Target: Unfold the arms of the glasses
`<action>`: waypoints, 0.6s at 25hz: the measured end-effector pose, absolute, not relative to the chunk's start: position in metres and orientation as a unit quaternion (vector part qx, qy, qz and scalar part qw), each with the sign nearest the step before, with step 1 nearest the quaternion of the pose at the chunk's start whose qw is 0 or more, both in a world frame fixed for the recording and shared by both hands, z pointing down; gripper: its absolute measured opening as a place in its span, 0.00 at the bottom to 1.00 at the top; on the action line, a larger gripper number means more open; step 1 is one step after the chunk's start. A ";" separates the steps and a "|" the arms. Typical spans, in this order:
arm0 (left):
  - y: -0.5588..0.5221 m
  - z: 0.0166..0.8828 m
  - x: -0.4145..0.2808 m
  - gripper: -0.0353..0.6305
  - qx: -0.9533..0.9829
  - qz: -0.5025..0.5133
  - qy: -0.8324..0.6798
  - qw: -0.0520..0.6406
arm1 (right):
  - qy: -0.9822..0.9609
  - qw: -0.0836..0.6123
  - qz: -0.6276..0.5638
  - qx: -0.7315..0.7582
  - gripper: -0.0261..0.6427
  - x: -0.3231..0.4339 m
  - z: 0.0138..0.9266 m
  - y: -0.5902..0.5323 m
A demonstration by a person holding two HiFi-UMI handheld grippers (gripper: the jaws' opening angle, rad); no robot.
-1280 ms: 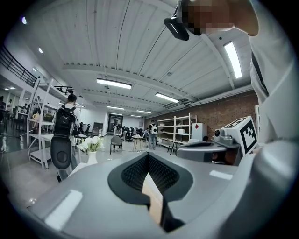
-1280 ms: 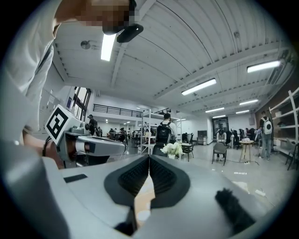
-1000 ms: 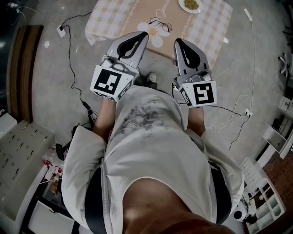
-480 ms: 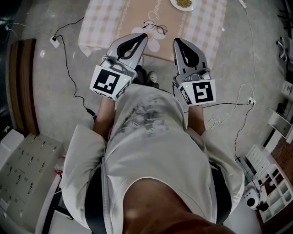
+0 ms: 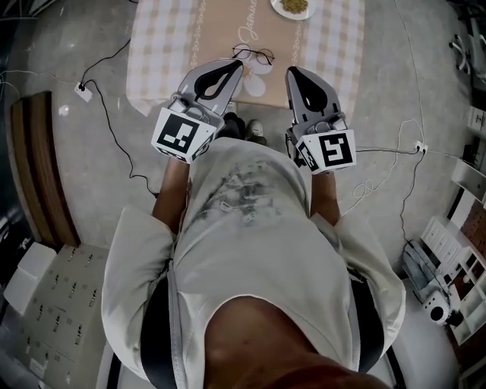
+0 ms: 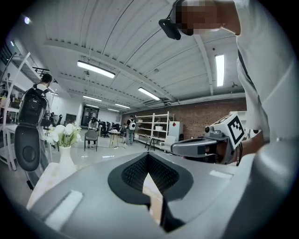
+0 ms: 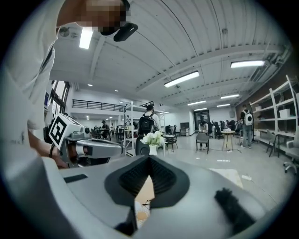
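We look down on a grey concrete floor, with a table under a checked cloth at the top of the head view. Our light shirt fills the centre of that view. Both hand-held units extend ahead of the body toward the table's near edge and are well apart from each other. The left gripper has its jaws clenched together with nothing between them, as the left gripper view confirms. The right gripper is likewise clenched and empty. A plate of food sits at the far side of the table. The glasses lie on the tan centre strip near the table's front edge, just beyond the two tips and untouched by either. We also see them through the gap below the right pads. We cannot tell whether their arms are folded.
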State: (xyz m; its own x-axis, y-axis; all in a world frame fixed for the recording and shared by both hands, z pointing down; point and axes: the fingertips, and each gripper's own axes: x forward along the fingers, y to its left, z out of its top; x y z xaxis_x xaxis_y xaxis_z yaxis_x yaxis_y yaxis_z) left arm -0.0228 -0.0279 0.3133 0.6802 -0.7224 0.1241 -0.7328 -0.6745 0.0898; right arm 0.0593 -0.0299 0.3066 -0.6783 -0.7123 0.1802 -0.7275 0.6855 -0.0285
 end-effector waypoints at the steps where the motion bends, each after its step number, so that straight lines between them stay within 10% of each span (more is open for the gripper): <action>1: -0.025 0.316 -0.023 0.07 0.916 0.039 -0.393 0.063 | -0.914 0.081 0.047 0.396 0.06 0.057 0.309 -0.026; 15: -0.044 0.354 -0.033 0.07 0.947 0.083 -0.307 0.040 | -0.887 0.138 0.050 0.439 0.07 0.051 0.349 -0.040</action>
